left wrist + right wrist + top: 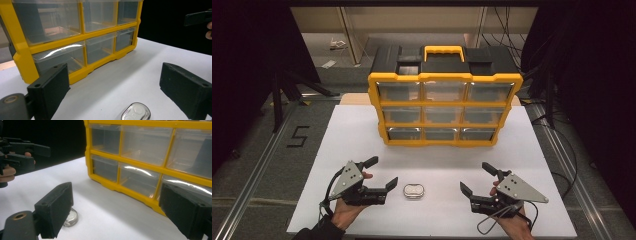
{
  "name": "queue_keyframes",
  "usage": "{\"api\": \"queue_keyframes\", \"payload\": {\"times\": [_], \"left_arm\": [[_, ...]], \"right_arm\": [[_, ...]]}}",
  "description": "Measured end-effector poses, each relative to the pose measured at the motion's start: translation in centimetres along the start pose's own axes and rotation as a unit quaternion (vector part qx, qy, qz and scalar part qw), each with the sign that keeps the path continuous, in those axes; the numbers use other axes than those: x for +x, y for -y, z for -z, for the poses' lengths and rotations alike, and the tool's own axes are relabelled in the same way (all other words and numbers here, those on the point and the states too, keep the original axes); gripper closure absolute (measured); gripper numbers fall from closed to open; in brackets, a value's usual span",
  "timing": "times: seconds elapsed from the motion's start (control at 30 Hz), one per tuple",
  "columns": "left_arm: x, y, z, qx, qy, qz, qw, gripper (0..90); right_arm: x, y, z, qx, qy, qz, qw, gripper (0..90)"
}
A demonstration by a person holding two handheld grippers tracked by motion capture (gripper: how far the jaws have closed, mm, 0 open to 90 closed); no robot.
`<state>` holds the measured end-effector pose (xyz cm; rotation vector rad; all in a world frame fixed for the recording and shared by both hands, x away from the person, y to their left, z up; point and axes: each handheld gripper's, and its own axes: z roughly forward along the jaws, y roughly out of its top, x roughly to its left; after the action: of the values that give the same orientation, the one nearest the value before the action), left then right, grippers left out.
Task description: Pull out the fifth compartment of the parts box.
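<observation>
Small oval silver metal tin (136, 113) cut off by bottom edge in left gripper view; only upper part shows. In right gripper view same tin (71, 218) half hidden behind near black jaw. Embossing on lid too small to read from high view. Yellow-framed plastic drawer organiser (75, 37) cropped at top and left in left gripper view, top and right in right gripper view (150, 157). Drawer contents unclear through glare. Person's forearms cut off at bottom edge.
</observation>
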<state>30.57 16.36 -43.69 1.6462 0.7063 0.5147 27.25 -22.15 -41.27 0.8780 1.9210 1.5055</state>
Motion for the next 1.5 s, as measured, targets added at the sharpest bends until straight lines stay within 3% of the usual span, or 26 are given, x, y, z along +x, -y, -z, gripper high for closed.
{"api": "queue_keyframes", "payload": {"times": [0.77,1.4,1.5], "left_arm": [[0.05,-0.01,-0.02,-0.006,-0.005,0.001,1.0000,9.7],[-0.11,0.12,-0.11,0.000,-0.001,-0.002,1.0000,10.0],[-0.09,0.16,-0.14,0.002,-0.002,-0.002,1.0000,10.0]], "right_arm": [[-0.11,-0.09,-0.03,-0.004,0.005,0.020,0.9998,14.3],[-0.19,-0.80,0.14,-0.016,0.029,0.062,0.9975,15.1],[-0.23,-0.87,0.00,-0.011,0.024,0.054,0.9982,15.1]]}}
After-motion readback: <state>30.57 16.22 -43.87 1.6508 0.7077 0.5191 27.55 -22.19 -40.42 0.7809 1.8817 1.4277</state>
